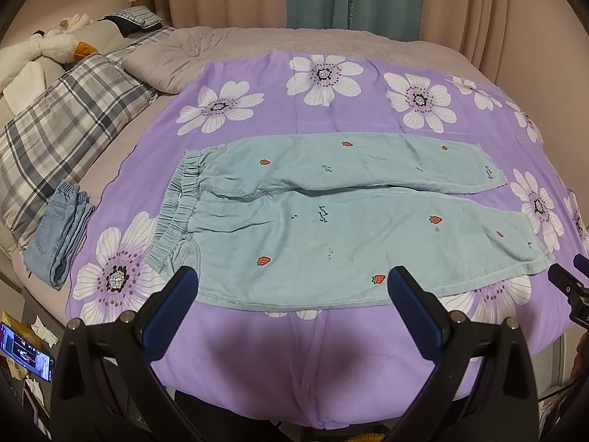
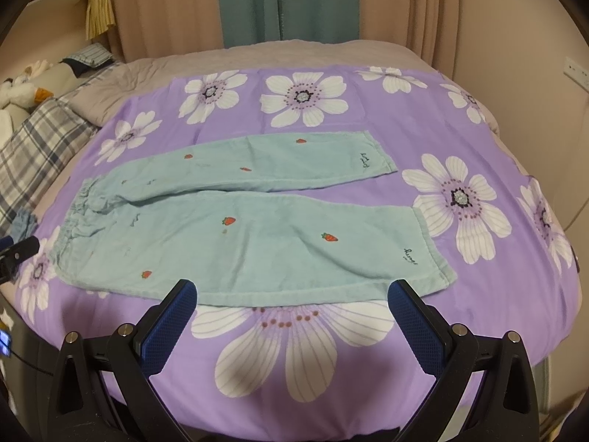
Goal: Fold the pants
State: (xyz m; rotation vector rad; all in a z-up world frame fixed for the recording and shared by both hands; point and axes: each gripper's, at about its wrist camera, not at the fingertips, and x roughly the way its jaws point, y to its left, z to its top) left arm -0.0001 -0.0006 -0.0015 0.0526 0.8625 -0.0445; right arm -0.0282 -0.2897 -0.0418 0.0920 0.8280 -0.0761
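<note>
the mint-green pants (image 1: 324,217) lie flat and unfolded on the purple flowered sheet (image 1: 324,110), long axis running across the bed, elastic waistband (image 1: 180,199) to the left, leg cuffs to the right. the small dark stitched words on the legs are too tiny to read. the near cuff (image 2: 430,254) stops short of the sheet's right edge, and open purple cloth rings the pants on all sides. the left gripper (image 1: 292,291) hangs at the near hem, fingers spread wide, holding nothing. the right gripper (image 2: 292,294) does likewise, wide apart and empty. folded jeans (image 1: 59,235) sit off the left, by a plaid pillow (image 1: 62,129).
</note>
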